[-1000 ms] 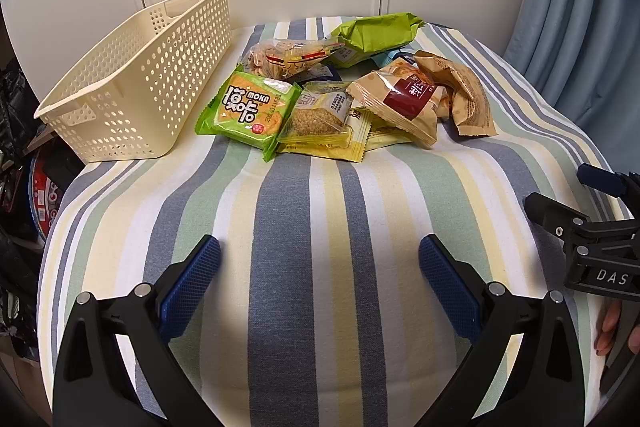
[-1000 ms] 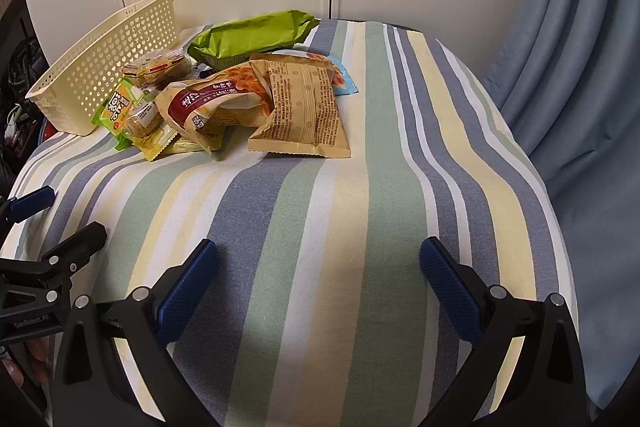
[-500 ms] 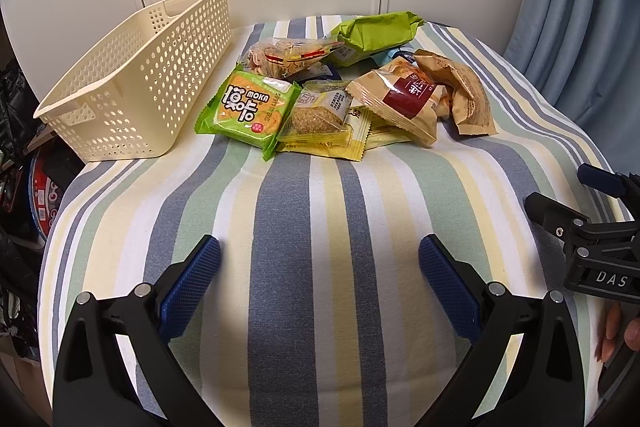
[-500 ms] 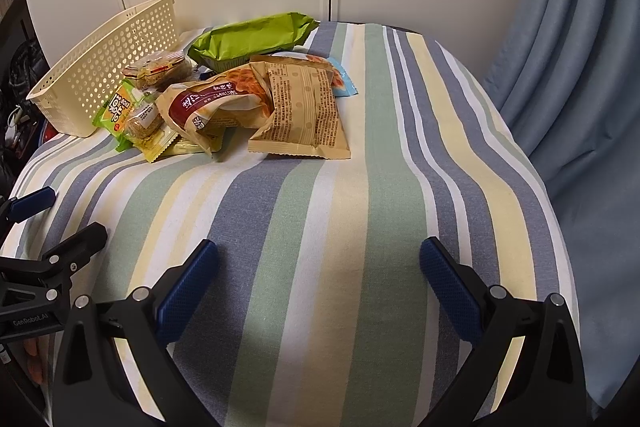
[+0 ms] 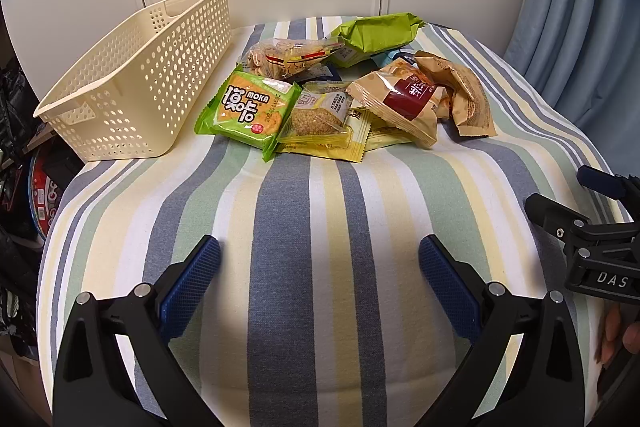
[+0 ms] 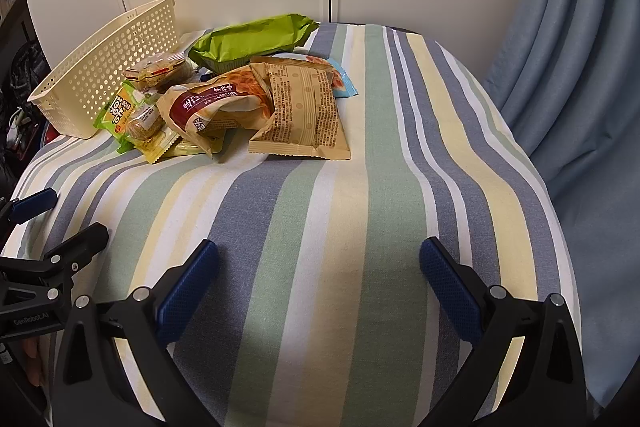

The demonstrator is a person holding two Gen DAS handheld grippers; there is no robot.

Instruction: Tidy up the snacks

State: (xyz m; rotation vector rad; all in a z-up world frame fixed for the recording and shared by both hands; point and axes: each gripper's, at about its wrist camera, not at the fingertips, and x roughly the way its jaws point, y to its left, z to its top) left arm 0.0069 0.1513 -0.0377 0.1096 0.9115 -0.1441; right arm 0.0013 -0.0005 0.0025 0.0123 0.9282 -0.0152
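The basket (image 5: 132, 95) is sitting on the worktop (image 5: 304, 227) at the back left, and the snack packs (image 5: 332, 95) are lying piled just to its right.

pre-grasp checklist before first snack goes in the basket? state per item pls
1. Left tongs open, nothing held: ok.
2. Right tongs open, nothing held: ok.
3. Basket upright on the striped cloth, left of the snack pile: ok.
4. Basket inside free of items: cannot tell, floor hidden by its wall.
5. Green Moka packet on top at the pile's near-left edge, unobstructed: ok.
6. Snacks separated for a clean single pick: not ok, the tan packets and others overlap.
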